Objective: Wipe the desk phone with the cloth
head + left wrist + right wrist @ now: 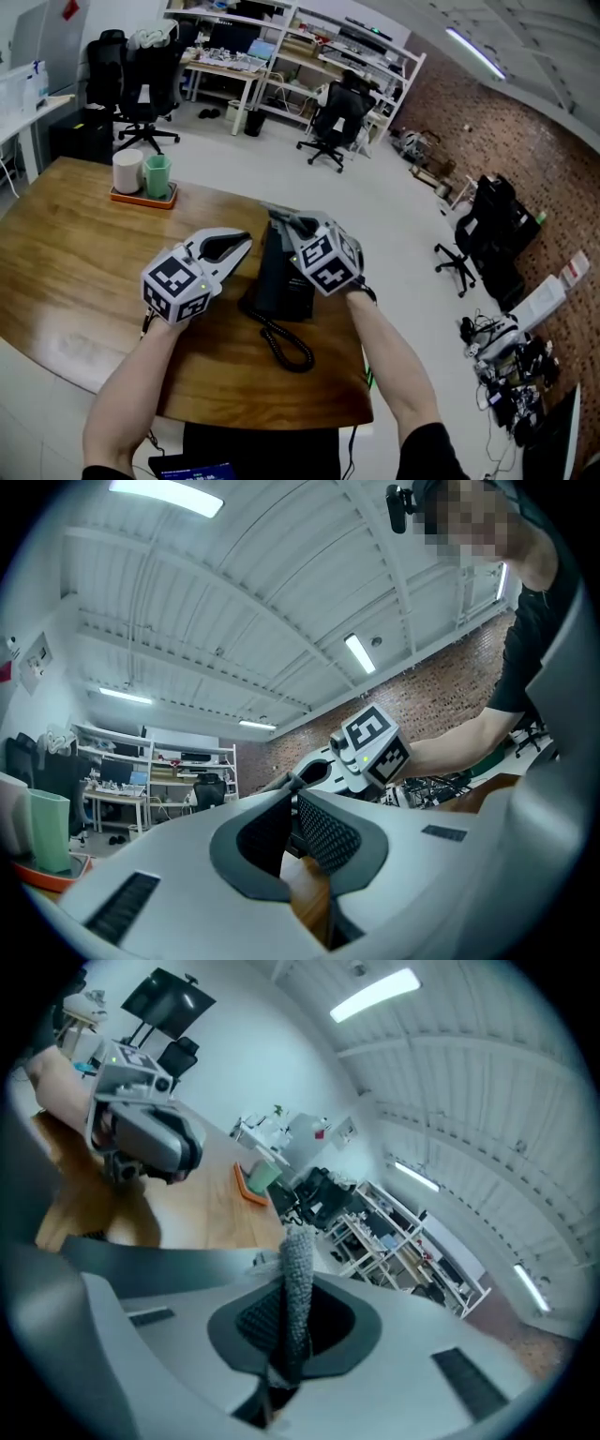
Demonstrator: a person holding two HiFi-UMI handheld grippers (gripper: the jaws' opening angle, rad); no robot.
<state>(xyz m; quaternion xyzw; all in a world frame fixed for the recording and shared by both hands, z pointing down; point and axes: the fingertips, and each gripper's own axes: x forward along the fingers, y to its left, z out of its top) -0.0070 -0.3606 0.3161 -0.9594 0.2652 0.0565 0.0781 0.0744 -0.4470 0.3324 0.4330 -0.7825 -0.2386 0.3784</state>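
Worktop [66,272]: an orange tray [141,198] with a white cup and a green cup stands at the back left. The left gripper [246,240] hangs low over the wood just left of the phone [286,281]; its fingers meet at the tips with nothing between them. The black phone sits mid-worktop, its coiled cord [286,345] lying toward the near edge. The right gripper [289,225] is above the phone's far end, fingers clamped on a grey cloth [298,1283].
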